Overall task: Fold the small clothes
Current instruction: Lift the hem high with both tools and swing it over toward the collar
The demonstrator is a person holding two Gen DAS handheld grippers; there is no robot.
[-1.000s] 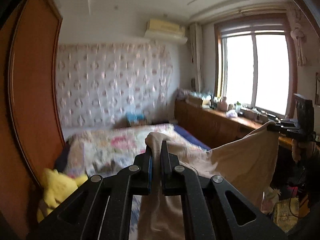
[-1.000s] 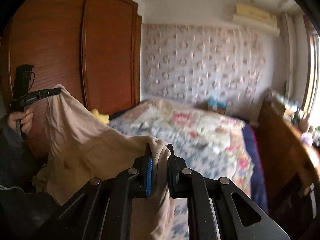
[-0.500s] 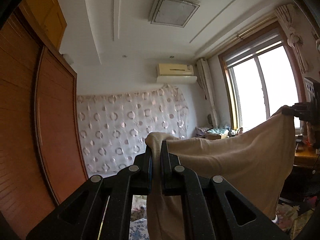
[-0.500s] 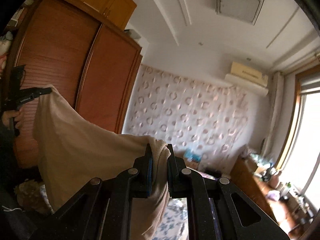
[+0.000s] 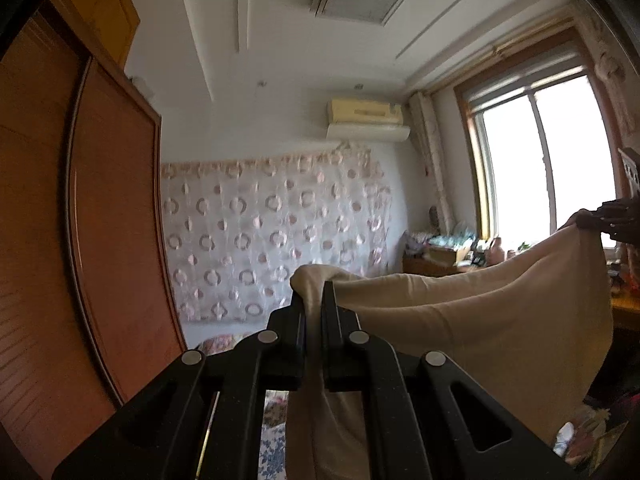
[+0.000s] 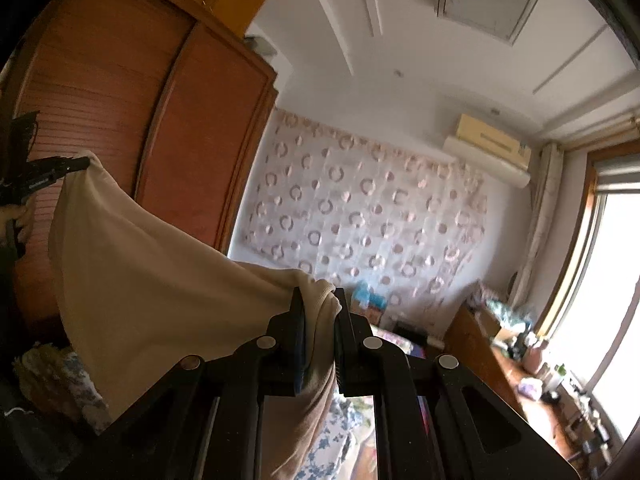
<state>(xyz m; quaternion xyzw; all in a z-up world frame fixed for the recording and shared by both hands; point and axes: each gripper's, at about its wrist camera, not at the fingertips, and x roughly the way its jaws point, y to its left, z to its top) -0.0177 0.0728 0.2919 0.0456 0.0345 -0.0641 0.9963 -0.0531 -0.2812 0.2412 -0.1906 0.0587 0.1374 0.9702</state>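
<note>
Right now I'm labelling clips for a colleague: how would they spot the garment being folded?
Start at the tall reddish-brown wooden wardrobe and look in front of it. The plain beige soft knit garment hangs in the air, stretched between the left tool and right tool. Unlike the patterned wall curtain, it is unprinted.

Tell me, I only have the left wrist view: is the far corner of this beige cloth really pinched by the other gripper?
Observer: Yes. In the right wrist view the right gripper is shut on the beige cloth, a bunched corner between its fingers.
Operator: Is my own gripper visible from there?
Observer: Yes, the left gripper clamps the other corner in front of the wardrobe.
Operator: Does the cloth hang taut?
Observer: No, it sags between the two corners.
</note>
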